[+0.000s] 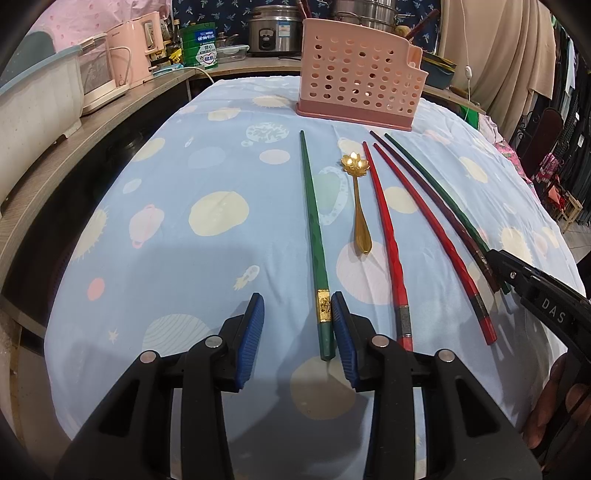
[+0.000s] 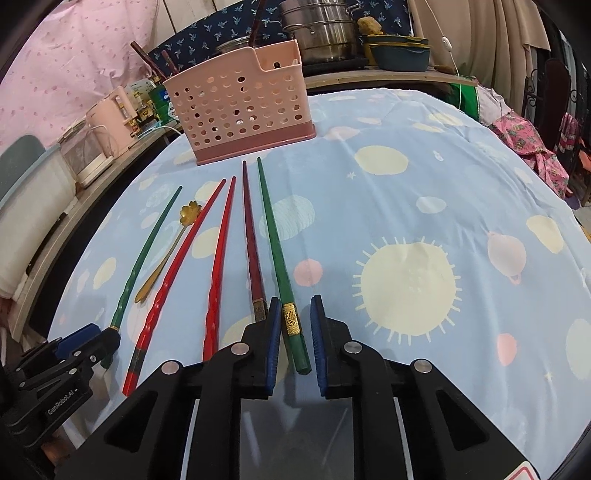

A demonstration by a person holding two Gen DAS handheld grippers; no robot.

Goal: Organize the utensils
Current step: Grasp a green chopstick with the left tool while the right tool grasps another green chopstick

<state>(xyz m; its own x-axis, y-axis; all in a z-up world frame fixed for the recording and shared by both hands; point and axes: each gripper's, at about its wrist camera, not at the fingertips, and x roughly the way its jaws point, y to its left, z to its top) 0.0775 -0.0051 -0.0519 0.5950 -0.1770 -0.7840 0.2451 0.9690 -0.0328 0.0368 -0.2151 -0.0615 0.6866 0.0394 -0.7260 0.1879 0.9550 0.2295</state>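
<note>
**Both grippers straddle green chopsticks on the planet cloth**

Your left gripper stands fairly wide; the left green chopstick lies between its ribbed blue pads, against the right pad only. Your right gripper is narrower around the right green chopstick, whose gold band sits by the left pad; a gap shows on the right, so you hold nothing yet. Between these lie a flower-bowled gold spoon, two twisted red chopsticks and a dark maroon one. The perforated pink basket stands at the far edge of the blue cloth. Steel pots and a pink kettle crowd the counters. The basket's inside is hard to make out.
</note>
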